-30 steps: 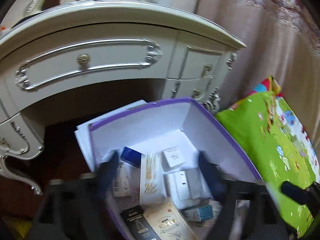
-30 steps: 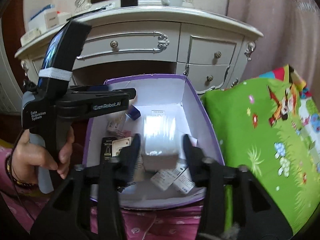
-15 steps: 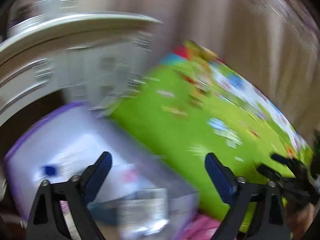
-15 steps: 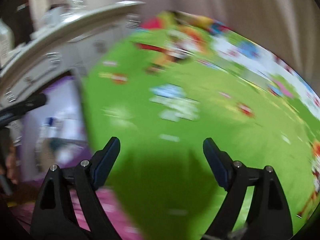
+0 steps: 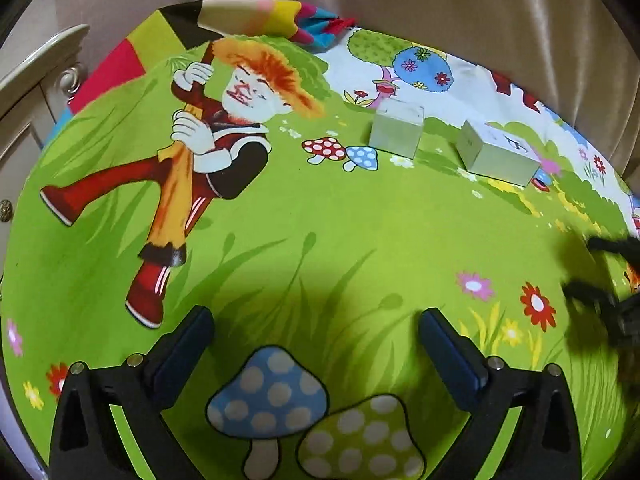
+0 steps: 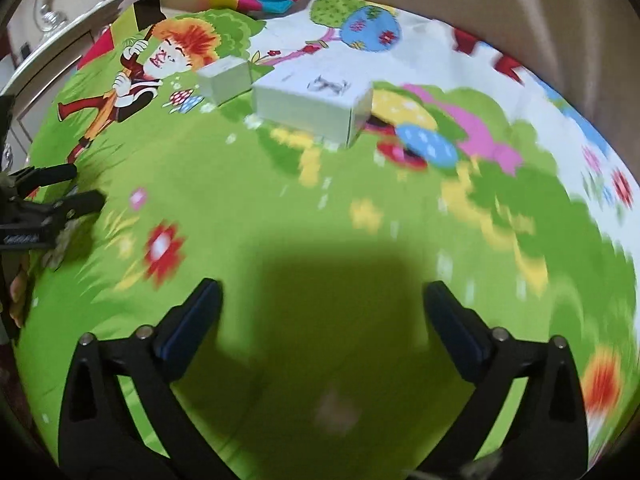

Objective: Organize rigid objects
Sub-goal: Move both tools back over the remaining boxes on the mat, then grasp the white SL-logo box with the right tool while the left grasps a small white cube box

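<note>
**Two white boxes on the cartoon play mat**

We look down on a bright green play mat [image 5: 320, 232] printed with a cartoon boy in red boots, spotted mushrooms and flowers, its surface smooth and slightly glossy. Behind it hangs a beige satin curtain [image 5: 440, 4] in soft folds, and at the left edge a cream-painted cabinet [image 5: 36, 80] with a round metal knob shows.

The task's things lie toward the far side of the mat: a small white cube-shaped box [image 5: 396, 128] and, just beside it to the right but apart from it, a longer white carton [image 5: 498, 154]. Both look like plain cardboard with sharp edges. The carton carries a dark printed mark on its top face; in the right wrist view [image 6: 312, 106] it reads as a small grey-black emblem, too blurred for us to make out any lettering. The cube [image 6: 226, 78] shows no writing we can read.

Our left gripper [image 5: 316, 332] hangs over the mushroom print with its jaws spread wide and nothing between the blue pads; they have just been opening. Our right gripper [image 6: 322, 306] is likewise released, jaws just opened to their widest, over bare green mat and its own shadow. Neither touches a box.
</note>
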A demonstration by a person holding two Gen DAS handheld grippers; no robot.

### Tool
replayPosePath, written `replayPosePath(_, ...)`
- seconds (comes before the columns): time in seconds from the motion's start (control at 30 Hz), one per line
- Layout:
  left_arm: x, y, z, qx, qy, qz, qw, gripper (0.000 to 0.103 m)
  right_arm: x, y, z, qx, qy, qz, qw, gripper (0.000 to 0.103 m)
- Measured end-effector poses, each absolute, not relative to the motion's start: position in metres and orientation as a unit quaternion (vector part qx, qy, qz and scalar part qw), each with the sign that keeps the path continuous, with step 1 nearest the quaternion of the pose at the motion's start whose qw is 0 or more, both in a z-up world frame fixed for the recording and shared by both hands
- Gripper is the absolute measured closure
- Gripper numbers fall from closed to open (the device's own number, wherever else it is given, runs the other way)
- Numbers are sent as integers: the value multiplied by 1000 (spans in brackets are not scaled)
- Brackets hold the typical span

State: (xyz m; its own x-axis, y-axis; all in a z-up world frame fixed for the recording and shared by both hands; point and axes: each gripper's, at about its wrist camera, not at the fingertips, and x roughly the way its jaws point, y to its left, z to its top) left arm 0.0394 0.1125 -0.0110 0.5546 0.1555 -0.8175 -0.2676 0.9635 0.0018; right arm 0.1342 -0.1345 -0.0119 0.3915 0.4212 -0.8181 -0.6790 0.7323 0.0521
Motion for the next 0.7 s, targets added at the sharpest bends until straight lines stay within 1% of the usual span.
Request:
replayPosePath(0.27,39,113,-11,-64,455,125,879,0,238,-68,-17,-194,413,428,780,0)
replayPosePath(0.4,39,113,-10,-64,455,125,879,0,252,-49,-17,-219,394,483,751,0)
replayPosePath(0.43,38,114,-11,-64,455,125,879,0,251,-47,-17,-222,388,491,748,2)
replayPosePath(0.47,38,114,-11,-64,455,125,879,0,250,-48,-16,-224,383,496,746,7)
replayPosePath(0.5,38,114,-11,-64,455,125,879,0,246,-50,-13,-219,377,504,746,34)
replayPosePath(0.53,38,114,-11,-64,455,125,879,0,242,-55,-8,-213,375,499,752,57)
replayPosePath(0.6,39,115,-11,-64,456,125,879,0,234,-67,-6,-207,393,479,757,57)
replayPosePath(0.7,41,114,-10,-64,457,128,878,0,198,-96,-6,-212,397,431,782,57)
